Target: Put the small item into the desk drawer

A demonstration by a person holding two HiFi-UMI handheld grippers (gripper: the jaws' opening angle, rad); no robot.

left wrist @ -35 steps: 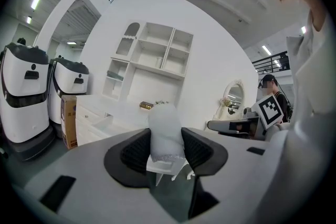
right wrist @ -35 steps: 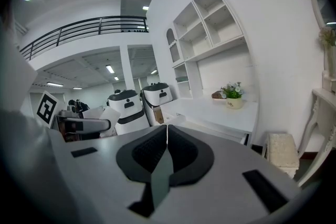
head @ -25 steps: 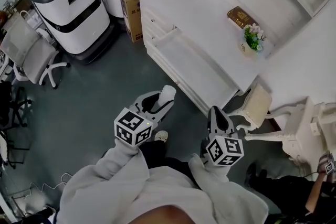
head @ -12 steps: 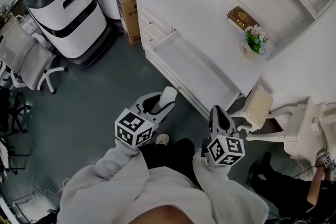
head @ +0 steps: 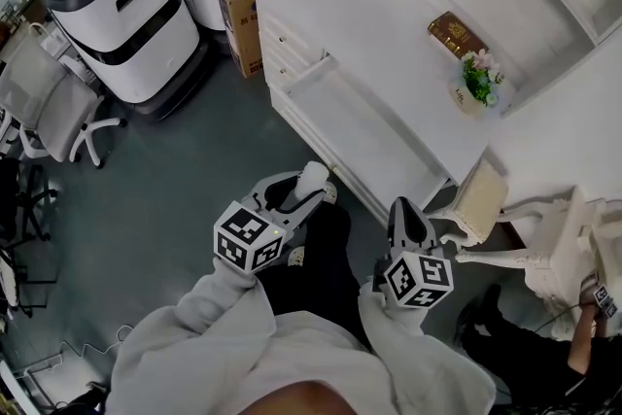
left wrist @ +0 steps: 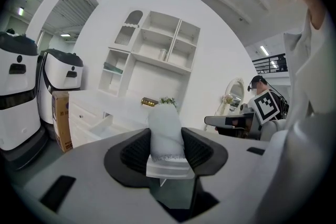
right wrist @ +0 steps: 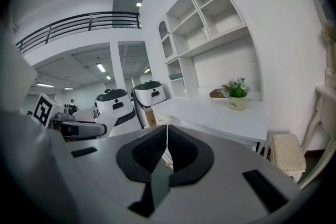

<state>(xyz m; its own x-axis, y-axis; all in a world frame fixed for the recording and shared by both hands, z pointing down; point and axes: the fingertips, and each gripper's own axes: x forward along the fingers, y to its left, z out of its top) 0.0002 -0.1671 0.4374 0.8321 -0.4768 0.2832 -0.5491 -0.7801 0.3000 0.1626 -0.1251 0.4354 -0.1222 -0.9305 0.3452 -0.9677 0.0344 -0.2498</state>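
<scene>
My left gripper [head: 307, 188] [left wrist: 166, 141] is shut on a small white item [left wrist: 166, 134] [head: 312, 176], a rounded piece standing up between the pads. It hangs over the grey floor, short of the white desk [head: 408, 63]. The desk drawer [head: 360, 126] [left wrist: 100, 124] stands pulled out, with nothing showing inside. My right gripper [head: 405, 221] [right wrist: 167, 150] is shut with nothing in it, held to the right near the drawer's near corner.
On the desk stand a small flower pot [head: 476, 83] [right wrist: 236, 96] and a brown book [head: 455, 34]. A white cushioned chair [head: 478, 201] is at the right. A cardboard box [head: 243, 5] and two white-and-grey machines [head: 121, 15] stand left of the desk, with an office chair [head: 49, 102] beyond.
The desk and drawer sit slightly lower and closer in the head view. Both grippers keep their places and grips; the person's dark leg has stepped forward under the left gripper.
</scene>
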